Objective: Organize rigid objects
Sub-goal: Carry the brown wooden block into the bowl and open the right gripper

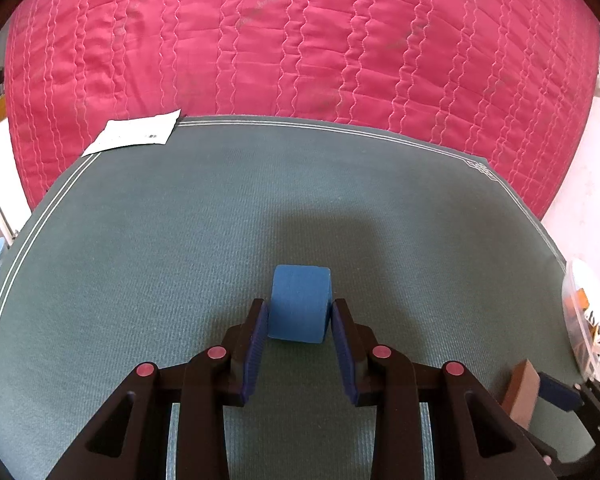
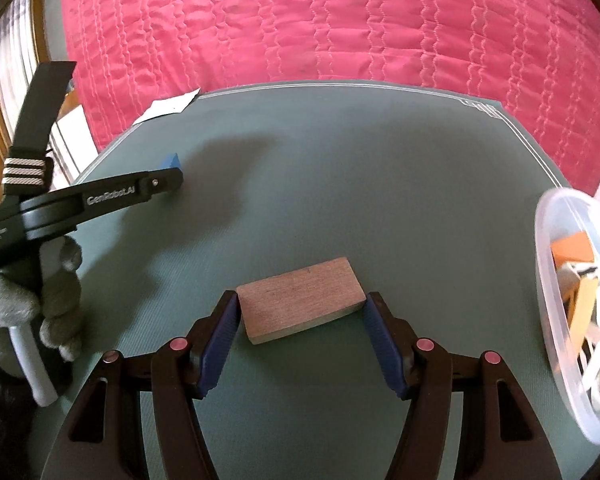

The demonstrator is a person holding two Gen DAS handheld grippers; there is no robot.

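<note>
A blue block (image 1: 300, 300) rests on the green mat (image 1: 140, 260), and my left gripper (image 1: 300, 309) is shut on it, pads pressed to both sides. From the right wrist view that gripper (image 2: 168, 176) shows at the left with a corner of the blue block (image 2: 170, 161) beyond its tip. A flat wooden block (image 2: 300, 300) lies crosswise between the pads of my right gripper (image 2: 301, 302), which is shut on its two ends. The wooden block (image 1: 520, 390) also appears at the lower right of the left wrist view.
A clear plastic container (image 2: 556, 248) holding orange and white items stands at the mat's right edge. A white paper (image 1: 136, 134) lies at the mat's far left corner. A pink quilt (image 1: 300, 40) spreads beyond the mat. A gloved hand (image 2: 56, 300) holds the left gripper's handle.
</note>
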